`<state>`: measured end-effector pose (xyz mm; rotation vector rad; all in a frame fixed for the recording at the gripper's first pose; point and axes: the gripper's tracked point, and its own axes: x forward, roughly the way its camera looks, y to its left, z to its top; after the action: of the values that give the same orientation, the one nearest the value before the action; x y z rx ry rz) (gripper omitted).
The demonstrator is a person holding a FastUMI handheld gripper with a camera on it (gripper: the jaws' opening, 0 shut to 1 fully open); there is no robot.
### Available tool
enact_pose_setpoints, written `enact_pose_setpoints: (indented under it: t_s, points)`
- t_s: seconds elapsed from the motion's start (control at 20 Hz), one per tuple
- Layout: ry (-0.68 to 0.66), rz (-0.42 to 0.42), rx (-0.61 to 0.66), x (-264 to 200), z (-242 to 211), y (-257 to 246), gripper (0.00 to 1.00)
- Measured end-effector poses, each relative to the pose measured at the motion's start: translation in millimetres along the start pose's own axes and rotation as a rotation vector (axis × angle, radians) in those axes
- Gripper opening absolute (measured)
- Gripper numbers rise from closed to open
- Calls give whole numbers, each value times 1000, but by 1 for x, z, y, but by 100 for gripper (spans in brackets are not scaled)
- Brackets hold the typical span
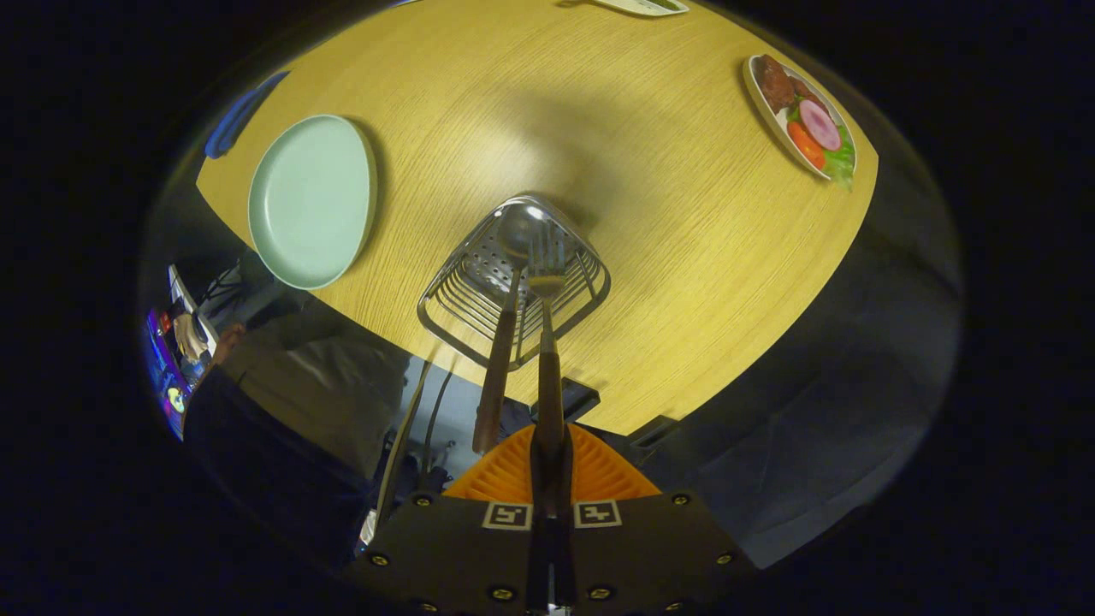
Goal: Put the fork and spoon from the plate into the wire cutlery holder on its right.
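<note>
In the gripper view, the tongs (pixel 548 462) are closed narrowly on the wooden handle of the fork (pixel 547 342), both fingers pressing on it, and the fork runs straight ahead from them with its tines down over the open top of the wire cutlery holder (pixel 513 278). The spoon (pixel 505 325) already stands in the holder, its bowl down against the perforated bottom and its wooden handle leaning out over the holder's near rim, just beside the fork's handle; whether the two handles touch cannot be told. The holder stands near the near edge of the wooden counter (pixel 650 257). The pale green plate (pixel 313 201) lies bare near the counter's left edge, well apart from the holder, with open wood between them. A plate of food (pixel 802 115) sits near the right edge, far from the fork, and part of another flat thing (pixel 642 6) lies at the far edge. The middle of the counter beyond the holder is open. Past the near edge, to the left of the tongs, a person's sleeve (pixel 316 385) comes close to the holder's side, and cables hang below the counter's edge.
</note>
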<state>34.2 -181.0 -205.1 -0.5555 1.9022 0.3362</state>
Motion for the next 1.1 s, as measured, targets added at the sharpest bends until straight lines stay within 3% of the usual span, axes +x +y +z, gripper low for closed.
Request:
enact_pose_setpoints:
  t_s: [0.3, 0.6, 0.9, 1.1]
  points:
    - [-40, -4, 11, -4, 10, -2, 11]
    - [-70, -3, 12, -8, -1, 3, 12]
    - [-210, -9, 70, -44, -19, 0, 25]
    - [-398, -12, 154, -74, -38, 6, 25]
